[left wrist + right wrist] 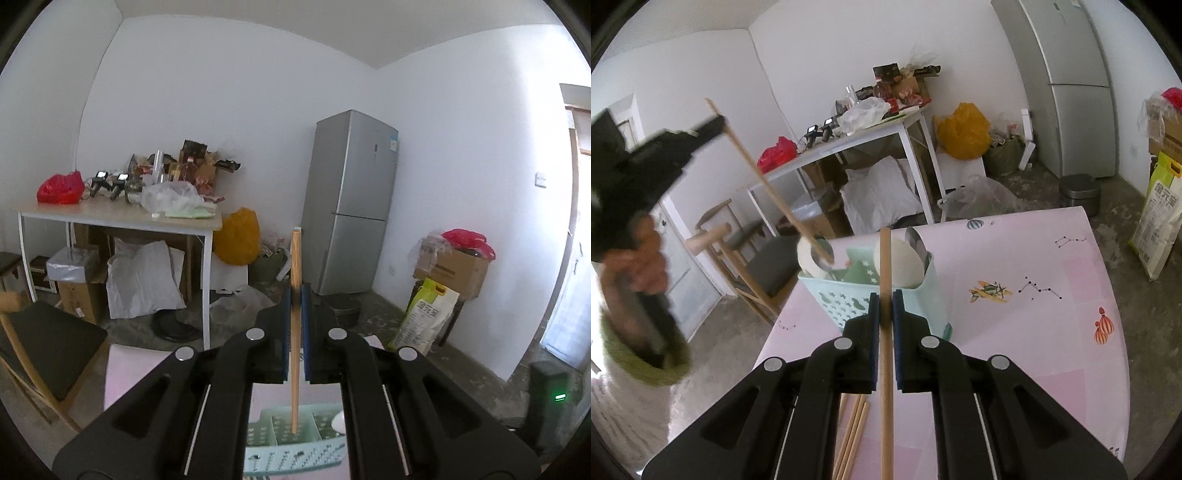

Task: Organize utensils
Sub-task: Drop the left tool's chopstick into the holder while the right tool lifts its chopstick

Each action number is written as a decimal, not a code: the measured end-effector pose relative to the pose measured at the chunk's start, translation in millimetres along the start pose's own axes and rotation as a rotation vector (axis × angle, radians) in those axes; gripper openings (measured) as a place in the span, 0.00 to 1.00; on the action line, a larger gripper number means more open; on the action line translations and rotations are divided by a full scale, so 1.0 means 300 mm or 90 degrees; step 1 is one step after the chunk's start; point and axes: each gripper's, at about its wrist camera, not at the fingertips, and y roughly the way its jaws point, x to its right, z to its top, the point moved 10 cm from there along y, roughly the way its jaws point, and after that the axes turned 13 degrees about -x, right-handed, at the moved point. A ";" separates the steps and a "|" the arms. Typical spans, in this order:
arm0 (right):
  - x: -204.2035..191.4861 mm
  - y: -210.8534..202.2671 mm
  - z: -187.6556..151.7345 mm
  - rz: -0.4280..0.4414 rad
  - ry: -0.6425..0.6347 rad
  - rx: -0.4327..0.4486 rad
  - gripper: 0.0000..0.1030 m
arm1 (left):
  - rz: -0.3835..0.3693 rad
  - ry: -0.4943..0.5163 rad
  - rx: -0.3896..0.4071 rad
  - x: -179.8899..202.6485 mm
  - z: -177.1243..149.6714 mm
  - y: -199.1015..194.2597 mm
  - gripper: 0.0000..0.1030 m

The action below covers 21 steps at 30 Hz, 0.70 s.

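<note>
1. Gripping a wooden chopstick (295,332), the left gripper (295,295) has its blue pads (285,332) pressed narrow on the stick, which stands nearly upright between them.
2. That chopstick's top end rises above the fingertips; its lower end hangs over a compartment of the mint basket (295,454) seen low in the left wrist view.
3. From the right wrist view, the left gripper (718,123) shows at the upper left, blurred, held by a hand (646,266) with a green cuff (642,362). Its chopstick (768,184) slants down to the right, its lower tip over the basket's left end.
4. The right gripper (886,299) is likewise closed narrow on a second chopstick (885,369), which runs straight along the gap between the pads and past the fingertips.
5. The basket (842,299) stands on the pink tabletop (1015,332), near its far left corner. It holds white spoons (901,262), a metal spoon (916,240) and pale green pieces.
6. More loose chopsticks (853,435) lie on the tabletop at its near edge, just left of the held one and below the right gripper.
7. Airplane, balloon and star prints mark the tabletop to the right of the basket.
8. Beyond the tabletop are a cluttered white table (122,218), a silver fridge (351,203) and a yellow bag (236,236).
</note>
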 end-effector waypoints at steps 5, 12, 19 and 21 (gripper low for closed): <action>0.007 -0.004 0.006 0.004 0.006 0.002 0.07 | 0.012 -0.003 -0.022 -0.063 -0.094 0.171 0.04; 0.015 -0.026 0.019 0.013 0.018 0.009 0.07 | 0.041 0.001 -0.149 -0.132 -0.302 0.358 0.05; -0.002 -0.079 0.071 0.029 0.022 0.037 0.07 | 0.039 0.005 -0.149 -0.155 -0.339 0.318 0.34; -0.006 -0.102 0.099 0.029 0.021 0.053 0.07 | 0.039 0.015 -0.140 -0.156 -0.334 0.287 0.38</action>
